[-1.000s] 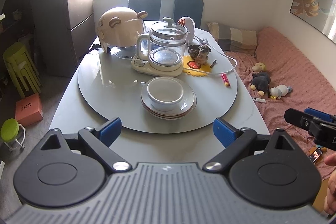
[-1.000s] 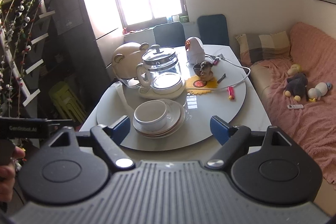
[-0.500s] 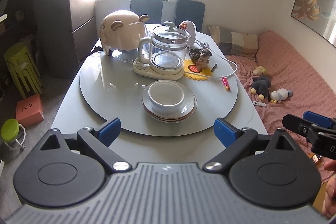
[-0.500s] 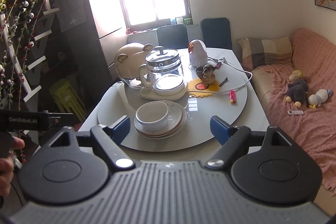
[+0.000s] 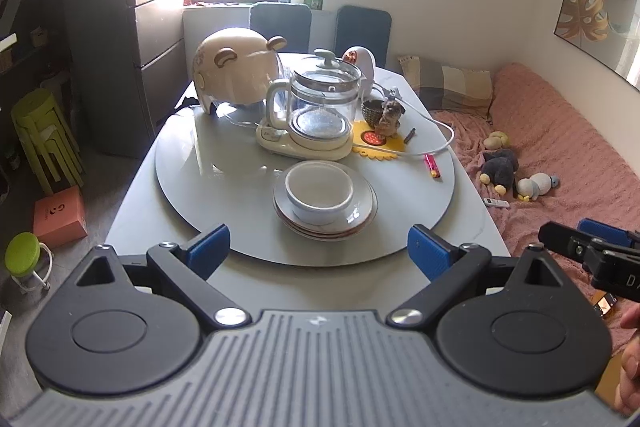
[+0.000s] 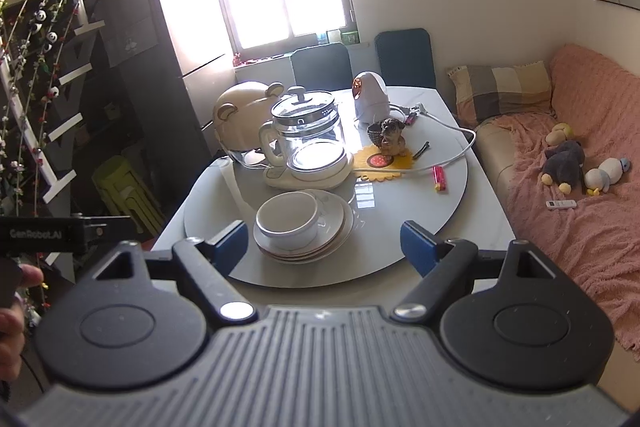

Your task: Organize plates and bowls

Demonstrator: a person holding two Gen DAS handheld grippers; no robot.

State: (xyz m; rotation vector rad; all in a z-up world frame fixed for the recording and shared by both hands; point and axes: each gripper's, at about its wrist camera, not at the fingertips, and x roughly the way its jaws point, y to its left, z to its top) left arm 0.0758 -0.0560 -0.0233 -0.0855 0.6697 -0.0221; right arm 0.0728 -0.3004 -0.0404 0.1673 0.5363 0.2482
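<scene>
A white bowl (image 5: 320, 191) (image 6: 287, 219) sits on a stack of white plates (image 5: 362, 217) (image 6: 334, 223) at the near side of the round grey turntable (image 5: 224, 187) (image 6: 400, 227). My left gripper (image 5: 320, 253) hovers open short of the stack, above the table's near edge, nothing between its blue pads. My right gripper (image 6: 322, 245) is also open and empty, held back from the stack, with the plates seen between its fingers. Neither gripper touches the dishes.
Behind the stack stand a glass kettle on its base (image 5: 316, 119), a bear-shaped helmet (image 5: 236, 77), a small dog figurine (image 5: 390, 117), a white cable (image 5: 440, 143) and a red lighter (image 5: 433, 166). A pink sofa with plush toys (image 5: 512, 171) lies right; green stools (image 5: 44, 135) left.
The left view has drawn back and tilted up slightly, so the stack sits a bit farther off. The right gripper has barely shifted. Both jaws stay as wide as before.
</scene>
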